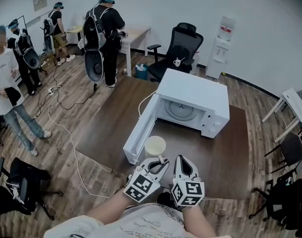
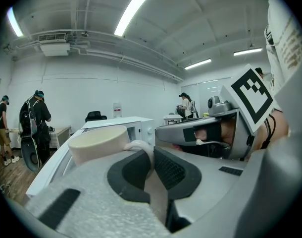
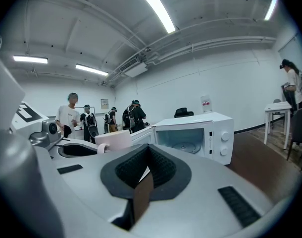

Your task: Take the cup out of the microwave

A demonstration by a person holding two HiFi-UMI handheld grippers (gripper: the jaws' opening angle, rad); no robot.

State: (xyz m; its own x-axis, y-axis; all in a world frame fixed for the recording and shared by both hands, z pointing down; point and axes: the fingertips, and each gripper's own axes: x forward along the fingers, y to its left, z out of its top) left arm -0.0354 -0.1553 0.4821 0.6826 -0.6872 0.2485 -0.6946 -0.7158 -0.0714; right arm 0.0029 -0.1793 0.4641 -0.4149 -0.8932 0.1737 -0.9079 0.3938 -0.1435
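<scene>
The microwave [image 1: 193, 90] stands on a dark table [image 1: 230, 152] with its door [image 1: 140, 132] swung open to the left and only the glass turntable [image 1: 181, 110] showing inside. The cream cup [image 1: 155, 146] is out of the microwave, upright in the air in front of the door's lower end. The left gripper [image 1: 161, 161] holds it, its jaws clamped on the cup's handle [image 2: 139, 146] with the bowl just beyond the pads. The right gripper [image 1: 182, 160] hangs just beside the left one, apart from the cup, its jaws closed together with nothing between them. Several people stand at the room's far left.
</scene>
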